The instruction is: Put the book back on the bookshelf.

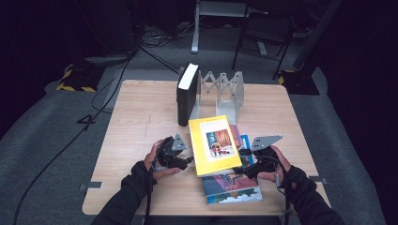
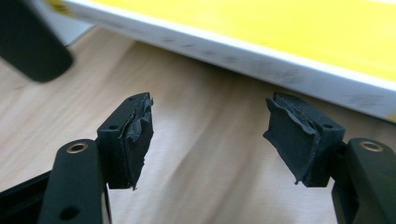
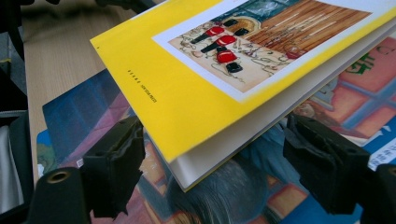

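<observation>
A yellow book [image 1: 213, 145] with a picture on its cover lies askew on a stack of colourful books [image 1: 232, 187] at the front of the wooden table [image 1: 141, 122]. My left gripper [image 1: 189, 160] sits just left of the yellow book. In the left gripper view the jaws [image 2: 210, 135] stand open over bare wood, and the book's white spine [image 2: 261, 60] runs just beyond the tips. My right gripper [image 1: 240, 165] is at the book's near right corner. Its jaws [image 3: 219, 158] are open on either side of that raised corner [image 3: 187, 140], with a gap beside the right pad [image 3: 322, 163].
A thick black book [image 1: 186, 96] stands upright in a metal folding rack [image 1: 225, 89] at the table's back edge. Behind the table are a chair [image 1: 263, 33], a metal frame and cables on the grey floor. Bare wood lies to the left [image 1: 136, 140].
</observation>
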Tool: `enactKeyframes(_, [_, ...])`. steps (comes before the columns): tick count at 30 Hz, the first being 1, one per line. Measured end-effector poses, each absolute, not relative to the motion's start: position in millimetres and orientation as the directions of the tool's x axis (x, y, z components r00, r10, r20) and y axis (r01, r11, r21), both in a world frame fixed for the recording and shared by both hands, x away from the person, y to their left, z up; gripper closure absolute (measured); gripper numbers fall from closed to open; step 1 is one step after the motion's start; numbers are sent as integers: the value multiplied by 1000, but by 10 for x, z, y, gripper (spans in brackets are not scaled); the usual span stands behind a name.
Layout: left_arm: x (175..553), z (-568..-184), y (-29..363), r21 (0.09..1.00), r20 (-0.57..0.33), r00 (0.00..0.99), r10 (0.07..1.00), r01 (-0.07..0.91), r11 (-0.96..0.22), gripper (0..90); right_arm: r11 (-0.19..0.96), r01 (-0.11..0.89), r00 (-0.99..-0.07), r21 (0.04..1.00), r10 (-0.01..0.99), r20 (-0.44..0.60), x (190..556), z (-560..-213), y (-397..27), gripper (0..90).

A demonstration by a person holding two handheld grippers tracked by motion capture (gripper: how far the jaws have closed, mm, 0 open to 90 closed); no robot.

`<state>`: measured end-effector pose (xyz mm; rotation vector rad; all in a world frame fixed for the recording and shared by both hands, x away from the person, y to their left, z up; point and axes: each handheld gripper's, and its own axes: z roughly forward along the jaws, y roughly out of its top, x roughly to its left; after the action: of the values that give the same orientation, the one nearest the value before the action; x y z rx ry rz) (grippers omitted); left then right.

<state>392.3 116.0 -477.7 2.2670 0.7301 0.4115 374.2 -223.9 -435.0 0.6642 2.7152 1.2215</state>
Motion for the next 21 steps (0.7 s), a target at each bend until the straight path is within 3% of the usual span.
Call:
enactKeyframes(10, [4161, -4799, 1165, 716, 119, 734, 668, 403, -570, 304, 595, 307, -917, 743, 395, 63, 3751, -4200, -2356, 261])
enactKeyframes(21, [4289, -4779, 1170, 735, 98, 713, 694, 418, -533, 305, 525, 326, -873, 786, 487, 37, 3854, -4033, -2413, 329])
